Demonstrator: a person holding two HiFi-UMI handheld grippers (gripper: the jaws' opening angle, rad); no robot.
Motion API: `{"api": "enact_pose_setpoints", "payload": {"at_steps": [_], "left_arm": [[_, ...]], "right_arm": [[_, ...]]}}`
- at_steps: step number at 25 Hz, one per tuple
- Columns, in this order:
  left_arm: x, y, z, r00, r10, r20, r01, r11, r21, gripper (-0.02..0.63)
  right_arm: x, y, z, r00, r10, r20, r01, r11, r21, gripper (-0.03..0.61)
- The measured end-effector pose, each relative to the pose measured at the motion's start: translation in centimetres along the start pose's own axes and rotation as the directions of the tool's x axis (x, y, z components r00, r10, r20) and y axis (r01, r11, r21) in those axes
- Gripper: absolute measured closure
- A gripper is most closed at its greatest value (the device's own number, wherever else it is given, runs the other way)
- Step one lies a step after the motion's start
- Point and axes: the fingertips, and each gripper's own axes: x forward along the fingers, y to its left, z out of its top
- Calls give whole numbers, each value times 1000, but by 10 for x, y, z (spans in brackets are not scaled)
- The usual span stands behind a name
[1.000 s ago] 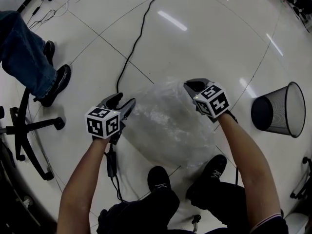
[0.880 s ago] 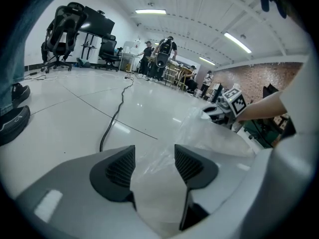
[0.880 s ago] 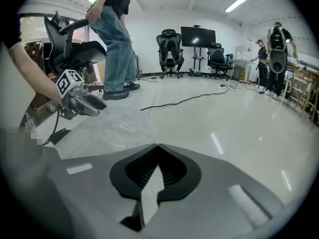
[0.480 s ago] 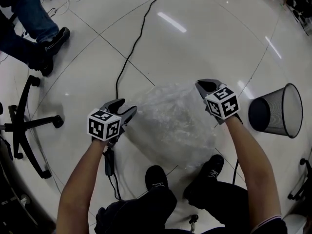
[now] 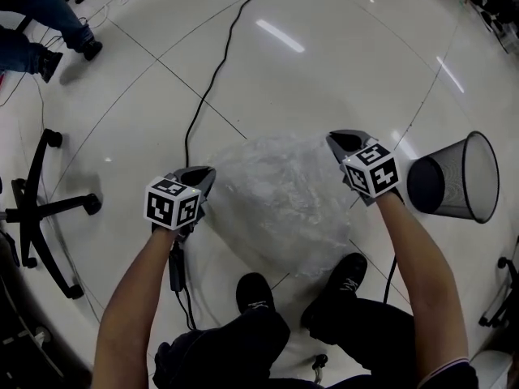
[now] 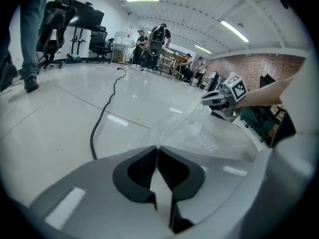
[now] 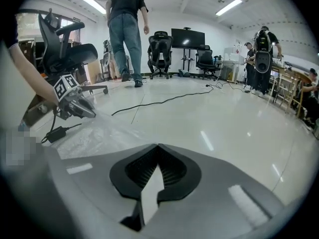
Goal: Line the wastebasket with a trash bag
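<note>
**Left claw just clamped down, so the bag is held on both sides now**

Starting closest in: the loose end of the clear trash bag (image 5: 280, 205) billows just in front of the wearer's shoes (image 5: 253, 292). I can't tell whether it brushes the floor (image 5: 340, 63).

Up from there is the big change. The left claw (image 5: 199, 177) was gaping wide a moment ago, right beside the bag's left edge. Now it's snapped together on that thin film. The right claw (image 5: 340, 142) is pinched tight on the opposite edge, same as before. It has slid a bit toward the basket, so the top edge looks more stretched.

My read: with two grips on the rim, the mouth can finally be pulled open, which has to happen before it goes over anything. The lining itself hasn't started.

The held edge runs left to right between the claws. The bag's long axis seems to run from that edge back and down toward the feet, closed end nearest the wearer, I'd guess.

Further out, the black mesh wastebasket (image 5: 454, 181) sits on the floor to the right of the right claw, near the bag but not touching, with no liner in it. It looks upright, mouth up, though the wide lens tilts it.

Beyond that a black cable (image 5: 212, 79) snakes away and an office chair (image 5: 40, 209) stands at the left. A bystander (image 5: 36, 2) has drifted to the far corner.
</note>
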Motion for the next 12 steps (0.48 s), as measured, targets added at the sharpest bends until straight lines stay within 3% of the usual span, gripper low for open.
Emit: {"api": "enact_pose_setpoints", "payload": {"at_steps": [6,12], "left_arm": [[-20,-22,45,996,-21,84,17,998,53,601],[-51,-65,105,982,-82,169,55,986,159,601]], "right_arm": [[-45,-7,14,1000,-24,14,25,997,-73,577],[-118,-17,41,996,-76,54,82,989,-121,577]]}}
